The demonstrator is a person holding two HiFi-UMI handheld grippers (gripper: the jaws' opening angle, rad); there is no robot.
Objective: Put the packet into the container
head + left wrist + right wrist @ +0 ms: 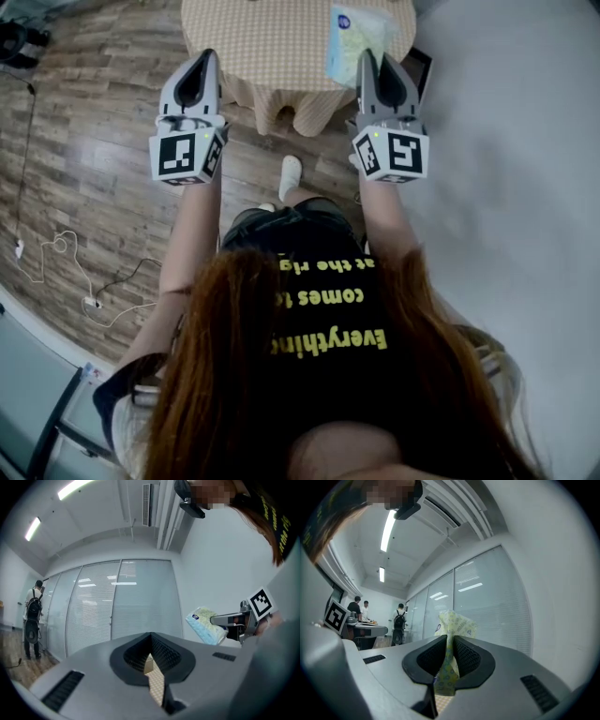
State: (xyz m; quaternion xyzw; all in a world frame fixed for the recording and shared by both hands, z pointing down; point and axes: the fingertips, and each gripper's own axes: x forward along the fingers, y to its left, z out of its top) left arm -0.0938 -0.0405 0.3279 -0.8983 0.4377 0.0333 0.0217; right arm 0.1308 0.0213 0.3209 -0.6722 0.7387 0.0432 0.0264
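Observation:
A pale green and blue soft packet (354,37) is pinched by its edge in my right gripper (367,58), held up over the near edge of a round table (272,47) with a beige checked cloth. In the right gripper view the packet (452,630) sticks up between the pads of that gripper (450,639). The left gripper view shows the packet (206,625) hanging from the right gripper (220,619). My left gripper (202,61) is at the same height to the left, shut with nothing in it. No container shows in any view.
Wooden floor lies left of the table, with cables (56,253) and a socket strip on it. A pale wall runs along the right. A glass partition with blinds (126,606) and people standing far off (399,625) show in the gripper views.

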